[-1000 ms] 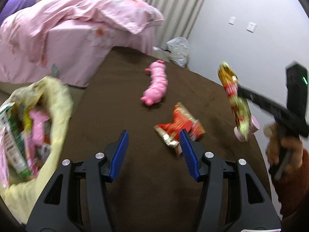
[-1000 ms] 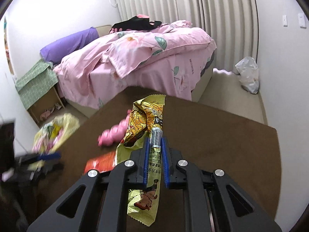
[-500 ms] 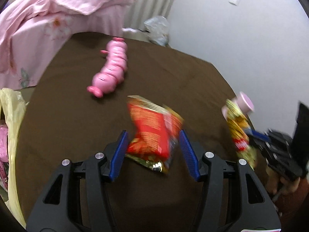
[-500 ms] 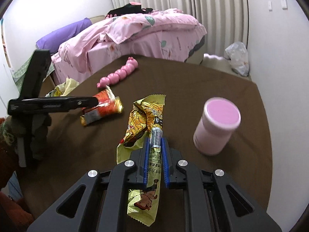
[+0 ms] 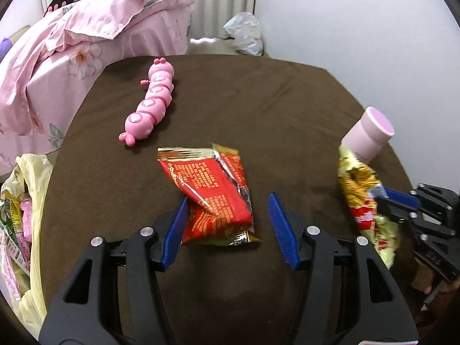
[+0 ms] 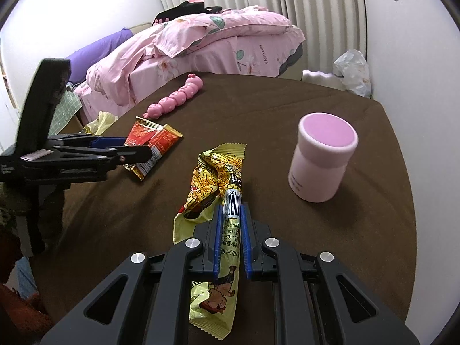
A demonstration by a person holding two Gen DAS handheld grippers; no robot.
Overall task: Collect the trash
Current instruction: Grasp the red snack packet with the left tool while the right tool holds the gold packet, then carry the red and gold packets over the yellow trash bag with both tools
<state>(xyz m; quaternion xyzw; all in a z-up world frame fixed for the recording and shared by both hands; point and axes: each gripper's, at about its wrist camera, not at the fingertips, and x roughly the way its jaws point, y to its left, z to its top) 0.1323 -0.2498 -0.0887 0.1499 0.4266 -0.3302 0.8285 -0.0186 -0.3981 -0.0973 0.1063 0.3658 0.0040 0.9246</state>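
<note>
A crumpled red snack wrapper (image 5: pixel 212 189) lies on the brown table (image 5: pixel 258 100), between the fingers of my left gripper (image 5: pixel 227 198). That gripper is open: its left pad is at the wrapper's edge and its right pad stands clear. From the right wrist view, the left gripper (image 6: pixel 138 147) reaches over the red wrapper (image 6: pixel 155 141). My right gripper (image 6: pixel 231 207) is shut on a yellow snack wrapper (image 6: pixel 218 166), held low over the table. The left wrist view shows this yellow wrapper (image 5: pixel 362 189) at the right. A yellow trash bag (image 5: pixel 31 189) holding several wrappers hangs off the table's left edge.
A pink caterpillar toy (image 5: pixel 149 106) lies at the back left of the table. A pink lidded jar (image 6: pixel 322 161) stands just right of the yellow wrapper. A bed with pink bedding (image 5: pixel 72 43) is behind the table, and a white plastic bag (image 5: pixel 244 37) lies on the floor by the wall.
My left gripper swung away from the trash bag and closed in on the red wrapper, which now lies between its fingers. The right gripper came down beside the pink jar, still holding the yellow wrapper.
</note>
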